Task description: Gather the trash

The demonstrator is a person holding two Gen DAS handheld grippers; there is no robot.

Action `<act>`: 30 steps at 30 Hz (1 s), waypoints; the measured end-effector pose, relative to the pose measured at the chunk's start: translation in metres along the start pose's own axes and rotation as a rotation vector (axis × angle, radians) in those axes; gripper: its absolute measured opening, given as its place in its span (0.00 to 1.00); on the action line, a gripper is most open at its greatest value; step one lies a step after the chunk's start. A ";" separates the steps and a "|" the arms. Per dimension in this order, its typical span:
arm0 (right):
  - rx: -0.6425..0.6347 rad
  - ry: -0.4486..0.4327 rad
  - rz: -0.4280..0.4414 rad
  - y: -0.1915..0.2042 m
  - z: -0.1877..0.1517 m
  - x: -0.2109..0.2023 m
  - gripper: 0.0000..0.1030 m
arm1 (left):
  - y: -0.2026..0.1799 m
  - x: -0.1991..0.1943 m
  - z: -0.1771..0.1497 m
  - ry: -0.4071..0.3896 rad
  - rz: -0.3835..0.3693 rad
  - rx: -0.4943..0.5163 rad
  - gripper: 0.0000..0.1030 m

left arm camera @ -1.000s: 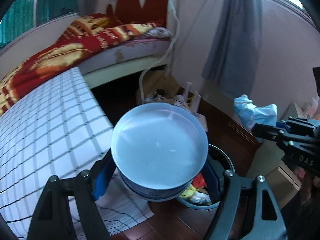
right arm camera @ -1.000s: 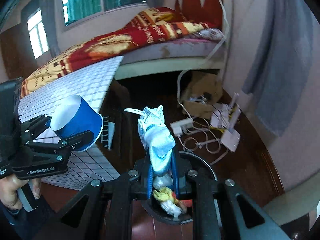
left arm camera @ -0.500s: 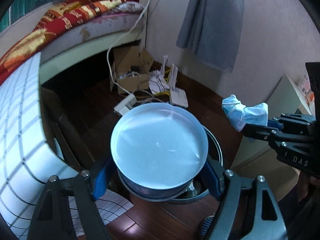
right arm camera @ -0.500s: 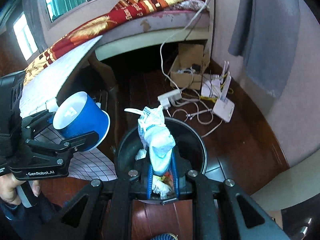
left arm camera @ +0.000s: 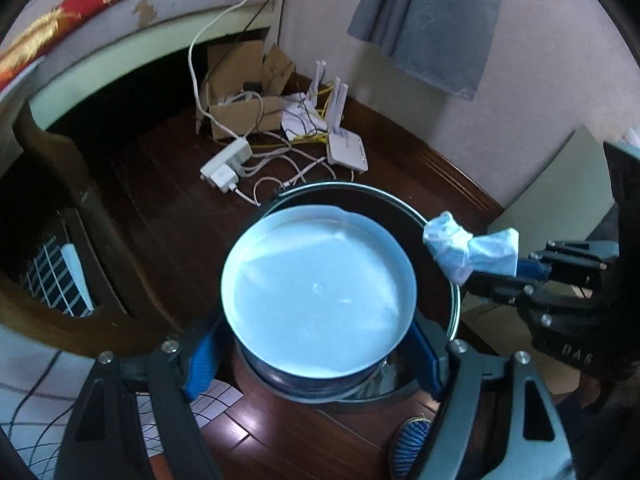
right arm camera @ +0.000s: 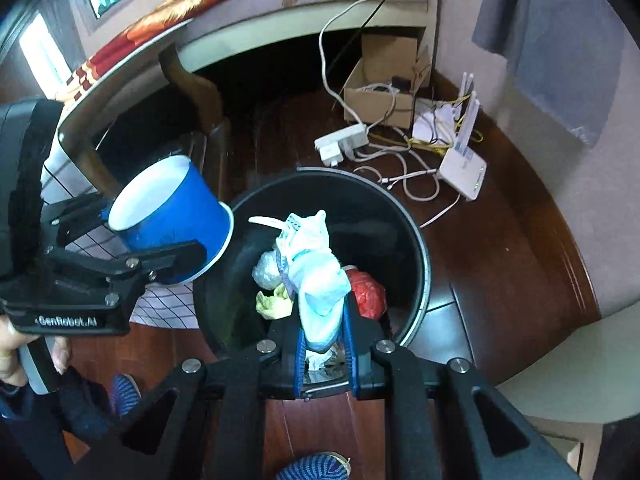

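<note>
My left gripper [left arm camera: 316, 356] is shut on a blue paper cup [left arm camera: 318, 300], held upside down with its white base toward the camera, over the black trash bin [left arm camera: 400, 208]. In the right wrist view the cup [right arm camera: 168, 220] hangs at the bin's left rim. My right gripper [right arm camera: 322, 336] is shut on a crumpled pale blue face mask [right arm camera: 316, 272] and holds it above the open bin [right arm camera: 416, 240], which holds red, yellow and white trash. The mask also shows in the left wrist view [left arm camera: 468, 250], at the bin's right rim.
A power strip [right arm camera: 340, 144], tangled cables, a white router [right arm camera: 462, 174] and a cardboard box [right arm camera: 384, 80] lie on the dark wood floor behind the bin. A bed [right arm camera: 240, 12] and a checked-cloth table [left arm camera: 56, 280] stand to the left. A grey curtain hangs at the right wall.
Both grippers have tipped downward and moved in over the bin. The cup and the mask now hang above its opening; both stay gripped.
</note>
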State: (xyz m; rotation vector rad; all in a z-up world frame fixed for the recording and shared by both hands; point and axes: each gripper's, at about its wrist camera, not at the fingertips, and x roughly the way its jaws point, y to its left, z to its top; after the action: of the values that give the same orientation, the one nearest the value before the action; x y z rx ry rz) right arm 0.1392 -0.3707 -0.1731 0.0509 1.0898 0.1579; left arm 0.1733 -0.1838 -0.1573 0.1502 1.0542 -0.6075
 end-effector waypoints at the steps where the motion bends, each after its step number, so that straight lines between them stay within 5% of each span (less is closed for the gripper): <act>1: -0.008 0.010 0.010 0.001 0.001 0.006 0.17 | 0.003 0.008 0.001 0.026 -0.026 -0.011 0.77; 5: -0.056 0.039 0.023 0.003 0.000 0.030 0.20 | 0.008 0.033 0.000 0.117 -0.104 -0.010 0.79; 7: -0.085 0.072 -0.047 0.002 -0.002 0.044 0.63 | 0.009 0.045 -0.005 0.161 -0.060 -0.021 0.84; 8: -0.074 0.081 -0.087 -0.002 -0.004 0.048 0.94 | 0.011 0.046 -0.007 0.157 -0.038 -0.026 0.88; 10: -0.047 0.070 -0.100 -0.011 -0.008 0.049 0.97 | 0.016 0.040 -0.010 0.120 0.017 -0.056 1.00; 16: -0.012 0.070 -0.175 -0.026 -0.010 0.043 1.00 | 0.016 0.031 -0.021 0.081 0.108 -0.053 1.00; 30: 0.017 0.040 -0.183 -0.015 -0.008 0.018 1.00 | 0.011 0.002 -0.022 0.021 0.138 -0.072 1.00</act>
State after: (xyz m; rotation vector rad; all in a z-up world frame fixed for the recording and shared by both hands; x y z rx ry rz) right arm 0.1420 -0.3827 -0.1947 -0.0371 1.1301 -0.0153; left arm 0.1629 -0.1665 -0.1724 0.1657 1.0751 -0.4438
